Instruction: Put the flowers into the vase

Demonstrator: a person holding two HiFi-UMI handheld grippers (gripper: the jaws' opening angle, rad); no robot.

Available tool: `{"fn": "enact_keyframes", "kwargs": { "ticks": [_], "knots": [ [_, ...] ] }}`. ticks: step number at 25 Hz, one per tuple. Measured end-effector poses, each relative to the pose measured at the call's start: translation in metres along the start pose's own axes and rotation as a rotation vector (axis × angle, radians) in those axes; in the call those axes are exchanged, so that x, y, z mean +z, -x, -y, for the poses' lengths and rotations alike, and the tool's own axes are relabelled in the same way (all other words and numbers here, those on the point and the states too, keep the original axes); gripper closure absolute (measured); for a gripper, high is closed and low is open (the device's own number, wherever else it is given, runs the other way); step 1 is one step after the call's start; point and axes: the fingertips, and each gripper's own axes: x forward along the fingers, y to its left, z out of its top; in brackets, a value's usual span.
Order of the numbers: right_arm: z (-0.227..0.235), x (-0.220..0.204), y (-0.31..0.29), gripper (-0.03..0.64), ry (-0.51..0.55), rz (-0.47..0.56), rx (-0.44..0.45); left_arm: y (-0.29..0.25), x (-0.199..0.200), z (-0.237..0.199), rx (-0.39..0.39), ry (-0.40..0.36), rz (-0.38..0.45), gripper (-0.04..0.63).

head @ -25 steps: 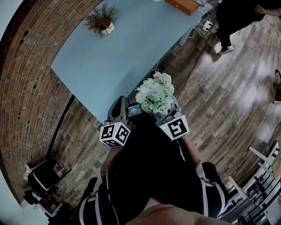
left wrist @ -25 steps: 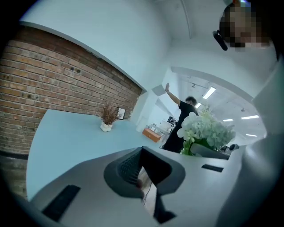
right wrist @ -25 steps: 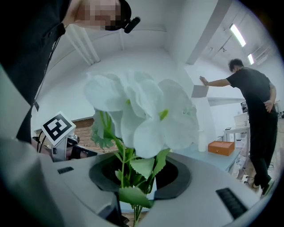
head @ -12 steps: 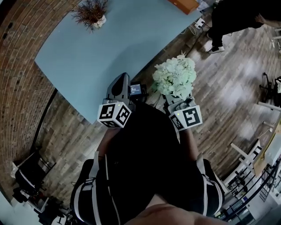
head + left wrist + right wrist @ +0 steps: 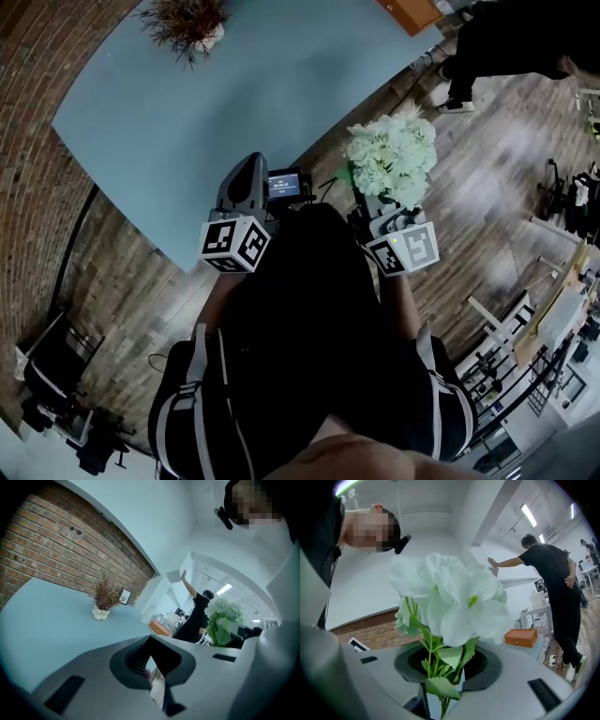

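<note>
Flowers (image 5: 392,157): white bunch, upper right of centre, over wood floor (image 5: 497,197) beside table (image 5: 187,122) edge | right gripper (image 5: 434,684): jaws clamped on green stems (image 5: 432,654) | left gripper (image 5: 151,668): jaws together, empty | vase (image 5: 210,39): upper left, holds dried twigs (image 5: 181,13) | screen (image 5: 284,184): text unreadable

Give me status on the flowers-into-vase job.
Done: the white flowers are picked up, stems clamped in the right gripper. In hand: they are held over the floor beside the blue table, not above it. Left to do: reach the white vase at the table's far end, which holds dried twigs, and insert the stems. The left gripper is shut on nothing.
</note>
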Motion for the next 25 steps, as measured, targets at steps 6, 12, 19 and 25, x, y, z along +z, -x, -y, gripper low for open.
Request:
{"fn": "enact_keyframes", "kwargs": {
  "ticks": [6, 12, 19, 25],
  "knots": [
    [0.024, -0.006, -0.010, 0.456, -0.056, -0.034, -0.025, -0.031, -0.011, 0.026, -0.041, -0.029, -0.091, 0.558],
    [0.077, 0.005, -0.011, 0.456, -0.072, -0.030, -0.036, -0.082, -0.011, 0.070, -0.062, -0.073, -0.115, 0.558],
    [0.140, 0.014, -0.056, 0.456, -0.085, -0.056, 0.055, -0.164, 0.000, 0.086, 0.015, -0.070, -0.099, 0.558],
    [0.230, 0.052, 0.016, 0.456, -0.011, -0.061, 0.053, -0.236, -0.049, 0.225, -0.110, -0.128, -0.104, 0.558]
  ]
}}
